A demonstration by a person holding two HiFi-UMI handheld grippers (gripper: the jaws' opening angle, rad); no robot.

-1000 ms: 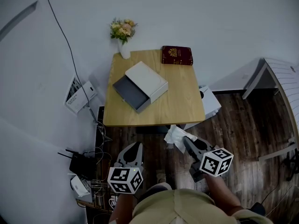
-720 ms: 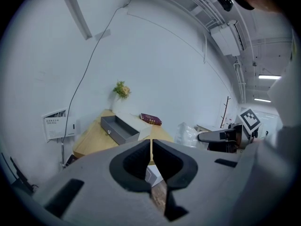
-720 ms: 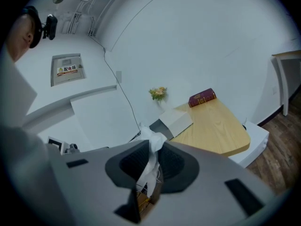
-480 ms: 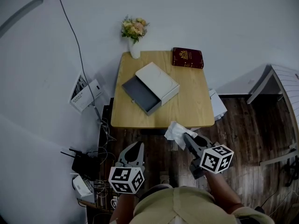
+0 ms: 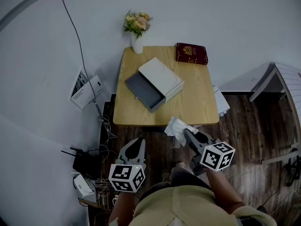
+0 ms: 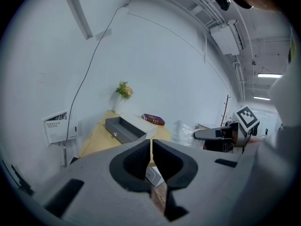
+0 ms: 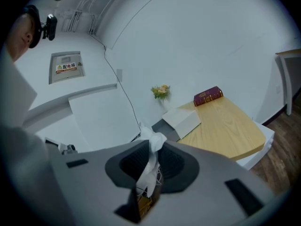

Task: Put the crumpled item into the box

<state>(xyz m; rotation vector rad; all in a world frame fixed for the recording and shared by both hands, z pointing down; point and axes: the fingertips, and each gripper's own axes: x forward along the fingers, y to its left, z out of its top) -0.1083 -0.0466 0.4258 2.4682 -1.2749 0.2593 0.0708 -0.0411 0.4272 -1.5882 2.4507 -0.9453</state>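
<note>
Before the table [image 5: 197,93], right gripper [image 5: 186,134] clenches crumpled tissue [image 5: 176,127]—lengthwise toward it—left gripper [image 5: 137,144] closed, empty.

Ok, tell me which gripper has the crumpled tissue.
The right gripper: it is clamped on the white crumpled tissue, which sticks out past its tip. The left gripper is shut with nothing in it.

Head view is dim and flat with dark corners; the floor [image 5: 254,126] is near black, and the table [image 5: 197,98] top is the brightest patch. Both gripper views show heavy fisheye, a black round border and bowed lines. Ceiling lights [image 6: 269,75] glare at right in the left gripper view. The near foreground is soft.
</note>
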